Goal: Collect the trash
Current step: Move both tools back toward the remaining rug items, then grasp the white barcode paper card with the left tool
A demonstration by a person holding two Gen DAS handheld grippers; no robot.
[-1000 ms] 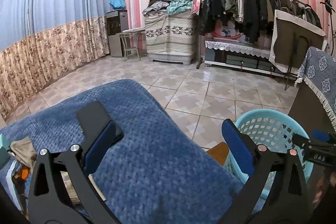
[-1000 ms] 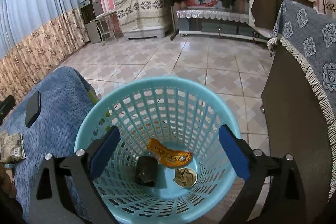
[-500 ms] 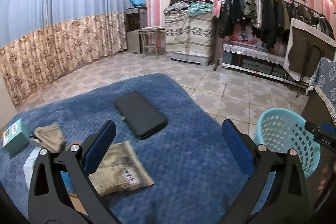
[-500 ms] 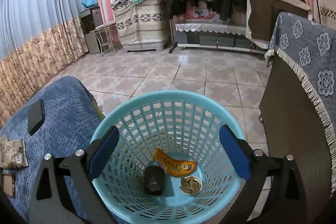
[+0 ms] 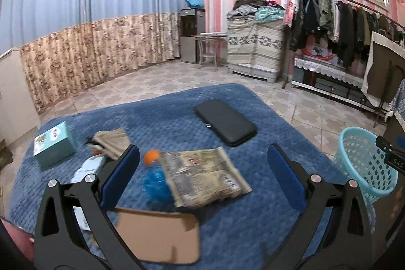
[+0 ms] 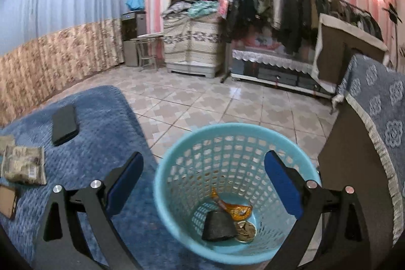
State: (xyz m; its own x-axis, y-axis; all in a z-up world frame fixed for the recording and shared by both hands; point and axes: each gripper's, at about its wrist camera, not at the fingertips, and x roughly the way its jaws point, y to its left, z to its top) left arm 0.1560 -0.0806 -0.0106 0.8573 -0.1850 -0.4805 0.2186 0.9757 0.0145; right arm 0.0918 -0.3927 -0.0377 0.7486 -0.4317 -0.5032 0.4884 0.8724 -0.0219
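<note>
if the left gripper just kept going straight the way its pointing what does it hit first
Most likely the crumpled printed wrapper lying on the blue blanket: it sits between the open left gripper's fingers, dead ahead. Depth is unclear, and the blue bottle lies just beside it.

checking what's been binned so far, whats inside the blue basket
Inside the blue basket: an orange wrapper, a dark crumpled lump and a small round brownish piece. Anything beneath the lump is hidden.

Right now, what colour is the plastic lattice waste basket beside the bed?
Light turquoise blue; the plastic lattice waste basket shows best in the right wrist view.
</note>
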